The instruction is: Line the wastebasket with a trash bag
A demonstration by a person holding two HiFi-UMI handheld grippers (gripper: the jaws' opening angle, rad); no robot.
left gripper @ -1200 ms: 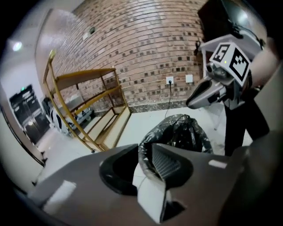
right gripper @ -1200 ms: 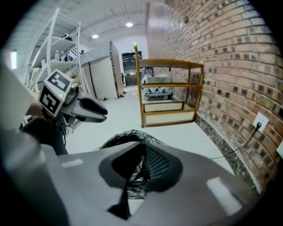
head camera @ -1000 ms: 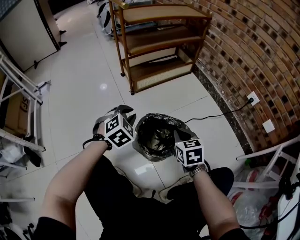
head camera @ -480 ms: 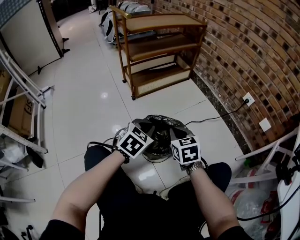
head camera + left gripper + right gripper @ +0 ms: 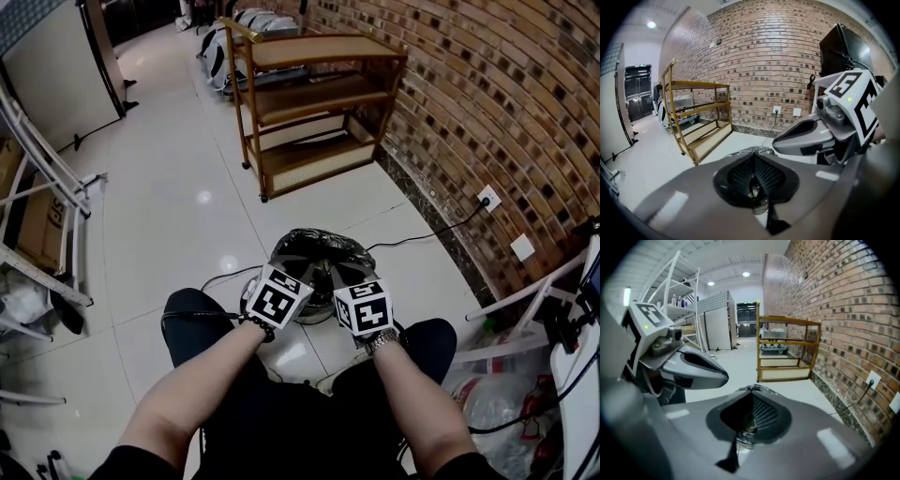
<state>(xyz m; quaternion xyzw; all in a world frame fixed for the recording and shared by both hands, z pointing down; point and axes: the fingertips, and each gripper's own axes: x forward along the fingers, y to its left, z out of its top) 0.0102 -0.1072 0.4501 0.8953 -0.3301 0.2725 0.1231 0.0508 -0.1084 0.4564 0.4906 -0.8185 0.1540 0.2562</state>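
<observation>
On my left gripper (image 5: 291,268) the fingers are closed, pinching the crinkled black plastic trash bag (image 5: 314,246) at its rim's 7 o'clock. My right gripper (image 5: 343,274) fingers pinch it closed at 5 o'clock. The bag covers the round wastebasket (image 5: 316,309) on the white tiled floor (image 5: 187,187); a wooden shelf rack (image 5: 309,94) stands beyond at 12 o'clock.

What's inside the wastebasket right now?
A trash bag lines it, black film over the far rim. The left tongs and right tongs cover the near half, so the bottom is unseen.
</observation>
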